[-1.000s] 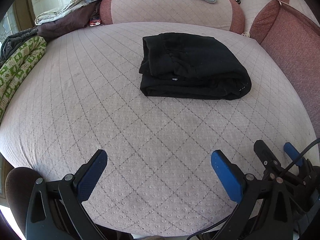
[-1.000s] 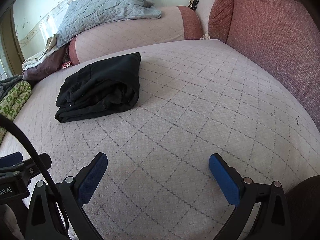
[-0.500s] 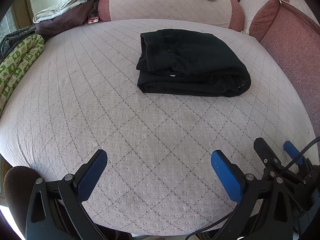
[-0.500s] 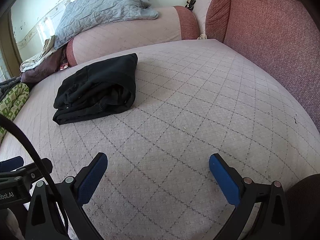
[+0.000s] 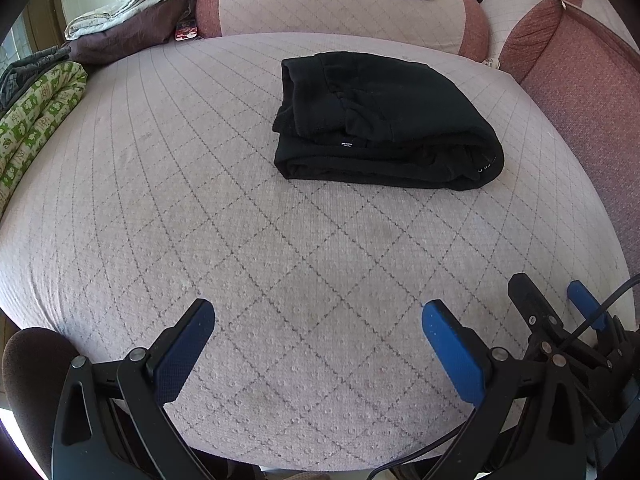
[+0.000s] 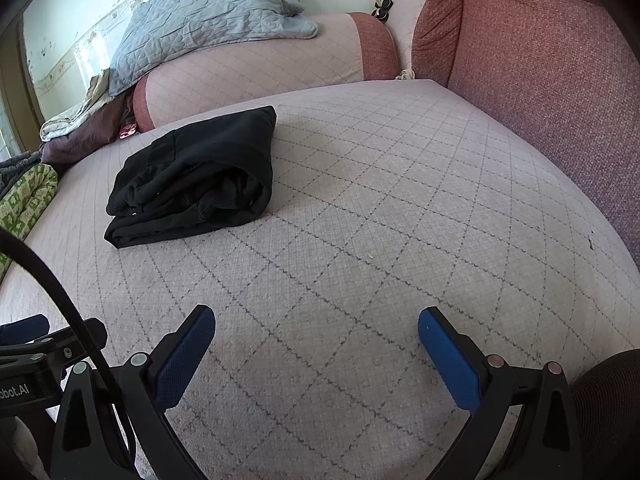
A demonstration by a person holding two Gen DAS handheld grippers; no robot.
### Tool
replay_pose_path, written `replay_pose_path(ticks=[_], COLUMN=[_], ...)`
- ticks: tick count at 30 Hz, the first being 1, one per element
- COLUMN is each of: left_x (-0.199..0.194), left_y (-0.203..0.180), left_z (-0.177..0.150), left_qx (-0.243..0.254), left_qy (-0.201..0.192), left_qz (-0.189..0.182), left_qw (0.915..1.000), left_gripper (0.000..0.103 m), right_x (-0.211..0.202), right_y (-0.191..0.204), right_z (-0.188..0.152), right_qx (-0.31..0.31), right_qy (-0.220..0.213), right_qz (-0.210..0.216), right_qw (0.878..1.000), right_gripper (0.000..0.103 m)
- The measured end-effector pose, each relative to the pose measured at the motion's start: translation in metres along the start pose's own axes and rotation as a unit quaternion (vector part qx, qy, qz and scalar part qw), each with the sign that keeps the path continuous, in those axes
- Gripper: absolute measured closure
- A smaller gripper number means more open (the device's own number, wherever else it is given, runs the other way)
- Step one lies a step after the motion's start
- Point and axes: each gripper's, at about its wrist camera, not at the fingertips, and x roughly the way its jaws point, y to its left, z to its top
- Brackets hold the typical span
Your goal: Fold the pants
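Blue pads of the left gripper (image 5: 318,346) and right gripper (image 6: 316,346) stand spread wide, grasping nothing, over the quilted pink bed (image 5: 200,200). Folded black pants (image 5: 384,120) lie well ahead, nothing between. A green patterned blanket (image 5: 36,120) edges the left side; only the right view shows the whole grey quilt (image 6: 208,20) on the bolster (image 6: 260,68)
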Motion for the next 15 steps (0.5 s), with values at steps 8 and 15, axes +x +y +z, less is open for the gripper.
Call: replay_pose_path(ticks=[8, 15], left_x=[0.0010, 0.0020], left_y=[-0.0001, -0.0006], left_z=[-0.0024, -0.0045], left_qx=[-0.001, 0.001], left_qy=[0.002, 0.005], left_qz=[-0.002, -0.006], left_qw=[1.0000, 1.0000], left_gripper=[0.000, 0.000], right_x=[-0.0003, -0.0005], right_y=[0.0015, 0.0028], right_z=[-0.0004, -0.0004], right_qx=[-0.002, -0.006], right_qy=[0.001, 0.001], right_qz=[0.000, 0.000], right_qw=[1.000, 1.000], right_gripper=[0.000, 0.000])
